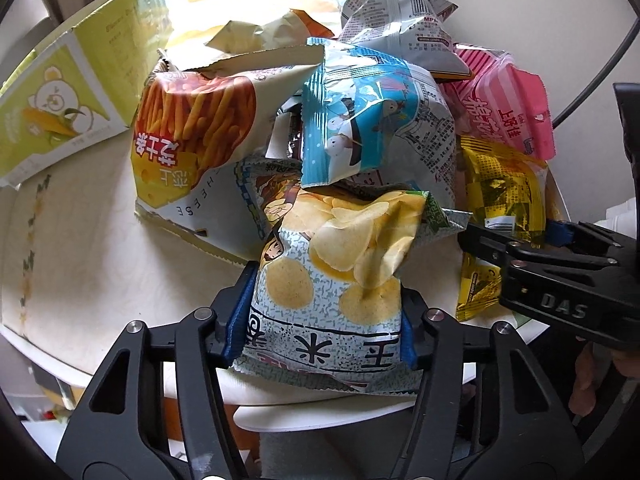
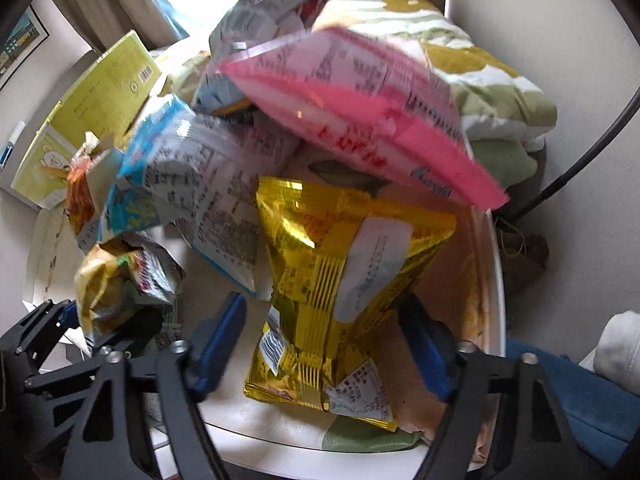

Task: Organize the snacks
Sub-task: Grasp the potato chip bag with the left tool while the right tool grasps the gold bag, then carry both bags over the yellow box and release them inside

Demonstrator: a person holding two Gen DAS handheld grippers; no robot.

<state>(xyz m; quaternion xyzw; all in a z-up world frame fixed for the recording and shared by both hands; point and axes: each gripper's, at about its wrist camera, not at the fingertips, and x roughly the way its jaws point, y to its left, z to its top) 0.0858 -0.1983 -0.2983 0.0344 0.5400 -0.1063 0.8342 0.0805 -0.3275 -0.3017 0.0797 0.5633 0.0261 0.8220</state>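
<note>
A: Many bags sit in one heap on the white table (image 1: 80, 264), none sorted. Take the cheese-stick bag (image 1: 188, 136) as the landmark. Left of it lies the green carton (image 1: 60, 108), flaps open, and nothing shows inside it from here.

B: And right of the cheese-stick bag?

A: The blue penguin bag (image 1: 352, 128) leans over it. Below that is the potato-chip bag (image 1: 340, 276), its lower end between the blue pads of the left gripper (image 1: 324, 332), which press on both sides and pinch it. The bag lies against the heap, not lifted clear.

B: Further right?

A: The grey bag (image 1: 396, 20) sits at the top, then the pink bag (image 1: 508, 108), then the gold bag (image 2: 344, 280) below the pink one. The right gripper (image 2: 324, 348) straddles the gold bag. One pad stands off it; the other is partly hidden, so I judge no grip there yet.

B: So how far along?

A: Barely begun, I'd say. One bag is gripped, a second is about to be, and the whole heap remains to be placed.
</note>
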